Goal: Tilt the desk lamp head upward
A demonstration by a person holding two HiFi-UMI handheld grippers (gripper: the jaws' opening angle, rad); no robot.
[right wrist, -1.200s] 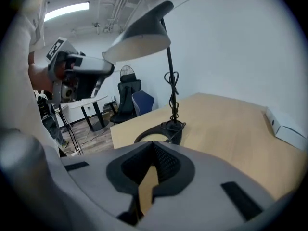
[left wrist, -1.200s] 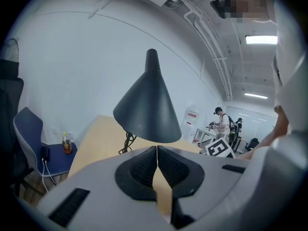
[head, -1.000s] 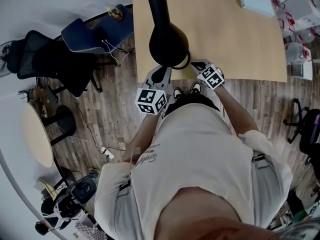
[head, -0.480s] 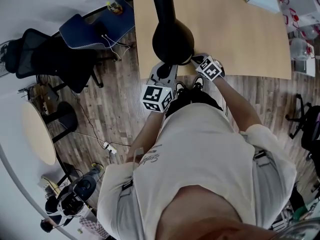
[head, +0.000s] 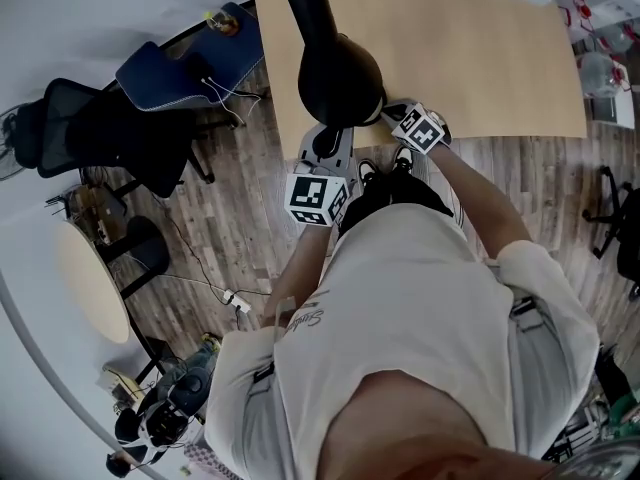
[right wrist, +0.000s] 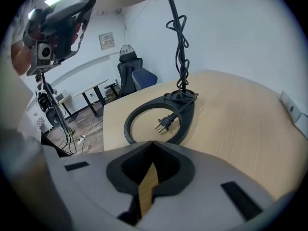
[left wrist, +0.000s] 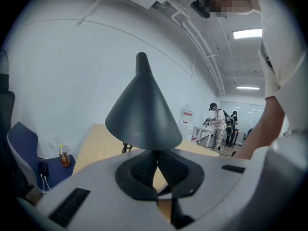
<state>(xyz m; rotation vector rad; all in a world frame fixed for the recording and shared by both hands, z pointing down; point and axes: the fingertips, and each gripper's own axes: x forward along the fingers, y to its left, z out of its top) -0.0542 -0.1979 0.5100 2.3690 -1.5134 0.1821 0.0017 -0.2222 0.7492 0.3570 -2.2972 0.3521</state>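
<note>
Pale wooden desk (head: 480, 78) stands over a plank floor, with office chairs (head: 110, 128) to the left of it.

The left gripper (left wrist: 156, 154) has its ribbed pads pressed together at the tips and nothing is between them. It points up from just below the rim of the lamp head (left wrist: 142, 114); I cannot tell whether the tips touch the rim. The right gripper (right wrist: 153, 146) is also closed down to a thin slit, through which only the desk wood shows, so it holds nothing. It points low over the tabletop toward the lamp base (right wrist: 185, 123).

The lamp head is a dark cone with the wide opening facing down. It hangs over the near edge of the tabletop, close to the near left corner. The ring-shaped base lies flat by the same corner, with the plug (right wrist: 162, 123) resting inside the ring and the cord (right wrist: 181, 37) wound around the thin stem.

I judge the cone to be light, stiff and smooth, so closed tips could slide on its slope. The rim looks like the better place: open the jaws and pinch its edge, or push up from under it. The joint at the narrow top will probably resist, and the open ring base seems not very heavy, so the second gripper should press the base or steady the stem.
</note>
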